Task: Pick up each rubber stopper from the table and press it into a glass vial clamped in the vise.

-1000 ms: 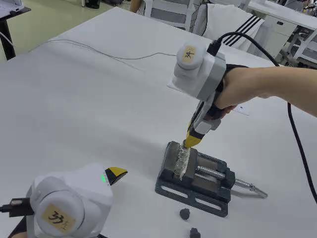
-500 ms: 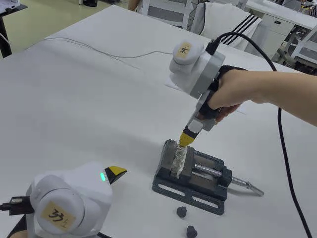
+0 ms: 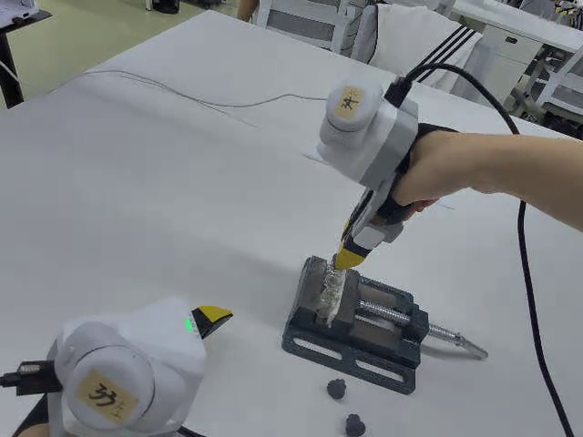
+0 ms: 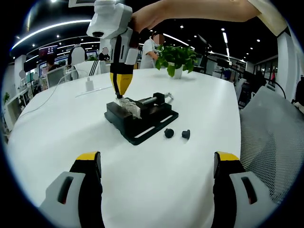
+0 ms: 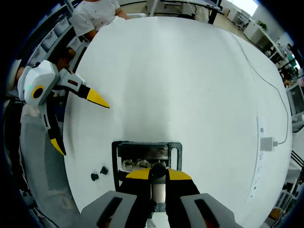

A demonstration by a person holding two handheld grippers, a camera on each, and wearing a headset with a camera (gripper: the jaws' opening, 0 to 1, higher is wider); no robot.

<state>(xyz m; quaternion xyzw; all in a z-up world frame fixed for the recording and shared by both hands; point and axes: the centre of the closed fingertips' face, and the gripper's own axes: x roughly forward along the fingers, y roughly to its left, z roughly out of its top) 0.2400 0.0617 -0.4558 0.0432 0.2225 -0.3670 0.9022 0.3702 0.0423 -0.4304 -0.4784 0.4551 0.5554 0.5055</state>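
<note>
Right claw pinching stopper above vise; two loose stoppers nearby.

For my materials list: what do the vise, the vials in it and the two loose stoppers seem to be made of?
Vise: likely cast metal, dark matte coating, with a bare shiny screw. Vials: clear and glinting, probably glass. Loose stoppers: dull black, probably rubber.

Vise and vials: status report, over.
Right tool shut on a stopper, tip down at the vials in the vise. Left tool open, off to the side. Two stoppers loose on table. Nothing in the way.
</note>
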